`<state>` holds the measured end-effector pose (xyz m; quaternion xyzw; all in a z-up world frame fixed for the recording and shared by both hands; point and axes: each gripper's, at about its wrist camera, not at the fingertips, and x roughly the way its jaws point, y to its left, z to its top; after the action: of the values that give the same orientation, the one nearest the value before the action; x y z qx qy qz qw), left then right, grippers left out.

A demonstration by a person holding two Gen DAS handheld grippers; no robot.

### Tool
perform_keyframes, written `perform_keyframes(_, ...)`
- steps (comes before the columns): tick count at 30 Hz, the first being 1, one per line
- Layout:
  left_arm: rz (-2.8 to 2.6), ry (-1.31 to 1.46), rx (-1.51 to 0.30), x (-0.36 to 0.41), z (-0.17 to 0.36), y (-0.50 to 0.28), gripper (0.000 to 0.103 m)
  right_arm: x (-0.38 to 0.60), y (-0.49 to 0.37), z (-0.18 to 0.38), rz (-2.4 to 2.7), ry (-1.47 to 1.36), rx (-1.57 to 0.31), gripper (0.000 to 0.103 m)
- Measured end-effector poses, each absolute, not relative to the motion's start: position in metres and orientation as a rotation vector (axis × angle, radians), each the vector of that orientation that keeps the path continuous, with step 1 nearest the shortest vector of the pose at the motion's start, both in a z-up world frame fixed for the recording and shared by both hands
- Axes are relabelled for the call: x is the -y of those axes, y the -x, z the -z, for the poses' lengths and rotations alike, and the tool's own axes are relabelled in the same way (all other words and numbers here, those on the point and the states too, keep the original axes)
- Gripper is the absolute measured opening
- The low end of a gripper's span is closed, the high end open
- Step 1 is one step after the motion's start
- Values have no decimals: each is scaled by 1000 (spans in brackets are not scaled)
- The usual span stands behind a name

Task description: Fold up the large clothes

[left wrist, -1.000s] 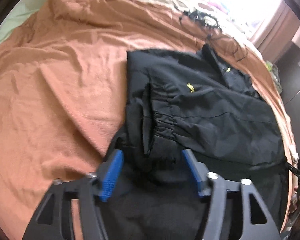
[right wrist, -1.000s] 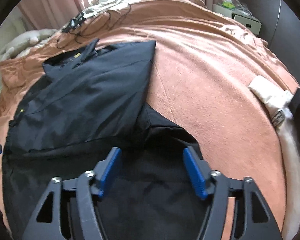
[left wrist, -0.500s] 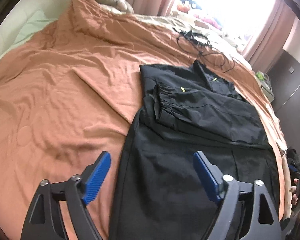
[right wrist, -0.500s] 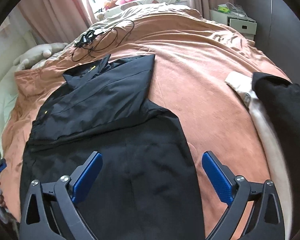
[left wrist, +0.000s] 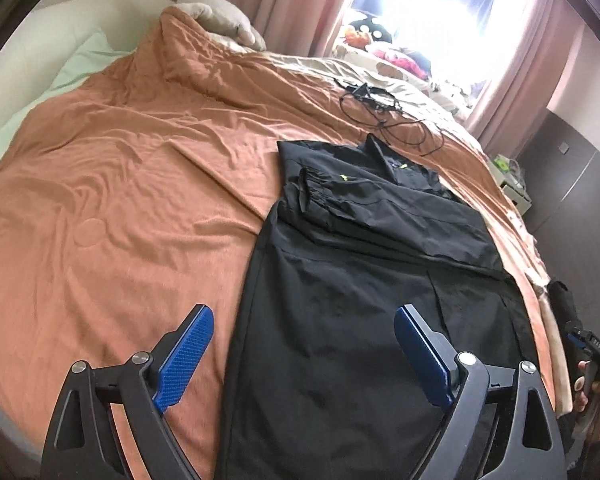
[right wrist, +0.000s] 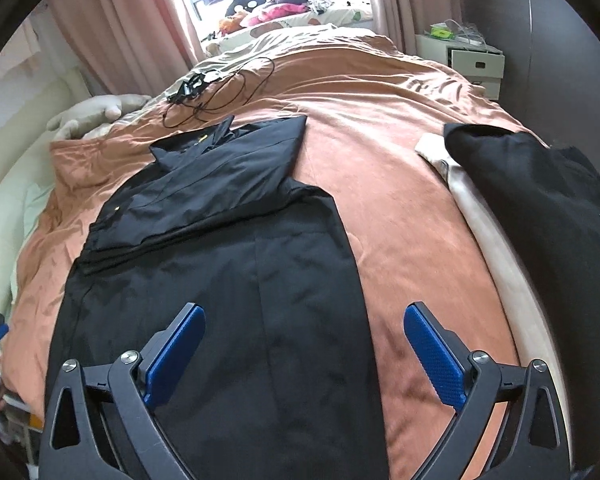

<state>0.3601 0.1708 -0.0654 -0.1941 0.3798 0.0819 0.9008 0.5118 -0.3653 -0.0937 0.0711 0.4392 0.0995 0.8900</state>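
Observation:
A large black jacket (left wrist: 360,300) lies flat on the orange bedspread (left wrist: 120,200), collar toward the window, both sleeves folded in across its upper body. It also shows in the right wrist view (right wrist: 228,272). My left gripper (left wrist: 304,354) is open and empty, raised above the jacket's lower left edge. My right gripper (right wrist: 304,354) is open and empty, raised above the jacket's lower right edge. Neither touches the cloth.
A tangle of black cable (left wrist: 384,108) lies beyond the collar. Another black garment (right wrist: 540,200) and a white cloth (right wrist: 440,156) lie at the bed's right edge. A white drawer unit (right wrist: 476,64) stands by the wall. A beige plush toy (left wrist: 220,20) sits near the headboard.
Both grippers opened wider and pulled back and up from the jacket. The lower jacket now lies smooth and flat in both views.

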Motion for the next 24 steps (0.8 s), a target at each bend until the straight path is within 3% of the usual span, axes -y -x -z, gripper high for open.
perform_keyframes(14, -167, 405, -713, -157, 46, -272, 92, 380, -429, 82, -221, -170, -852, 100)
perform_keyframes(19, -167, 420, -701, -152, 46, -244, 96, 386, -399, 79, -226, -179, -832, 100)
perform_keyframes(21, -165, 422, -686, -148, 46, -232, 103, 389, -387, 80, -226, -179, -815, 100)
perform_keyframes(24, -162, 418, -678, -143, 50, -216, 103, 393, -372, 84, -228, -175, -802, 100)
